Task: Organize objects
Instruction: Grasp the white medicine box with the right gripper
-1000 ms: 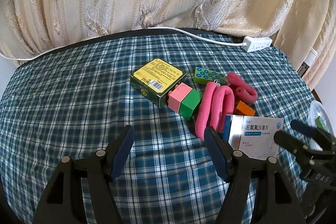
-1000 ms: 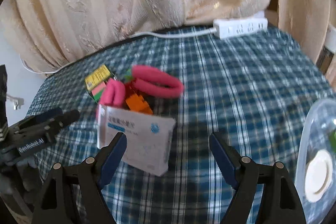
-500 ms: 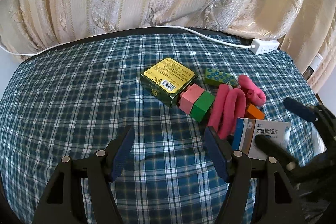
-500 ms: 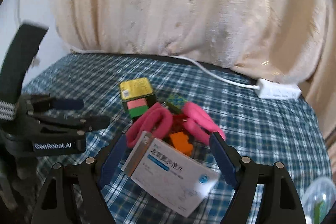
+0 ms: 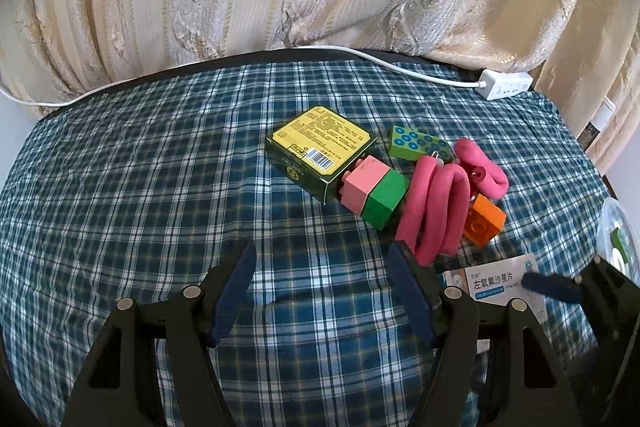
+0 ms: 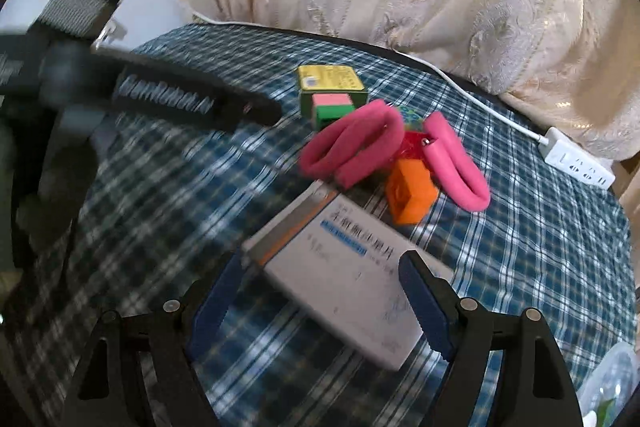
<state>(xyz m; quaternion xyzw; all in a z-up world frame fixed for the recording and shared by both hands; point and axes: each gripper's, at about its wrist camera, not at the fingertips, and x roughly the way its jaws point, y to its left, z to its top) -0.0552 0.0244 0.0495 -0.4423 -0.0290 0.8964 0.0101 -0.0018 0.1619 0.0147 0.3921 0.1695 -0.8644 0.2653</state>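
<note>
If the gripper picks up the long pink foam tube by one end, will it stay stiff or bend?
The pink foam tube already lies folded into a loop, so it would probably droop and bend. It looks like soft foam, so it is likely light. Because it touches the orange block, lifting it may nudge that block.

The right gripper (image 6: pixel 320 291) stands spread over the near end of the white box (image 6: pixel 340 275), which lies flat on the plaid cloth (image 6: pixel 520 247). Just beyond the box sit an orange block (image 6: pixel 410 191) and pink foam loops (image 6: pixel 352 147). Farther beyond it lies a yellow-topped box (image 6: pixel 330 81) with a pink-green block (image 6: pixel 332 107) against it. Left of the box, the left gripper (image 6: pixel 256 109) is blurred. A power strip (image 6: pixel 576 161) lies beyond-right.
</note>
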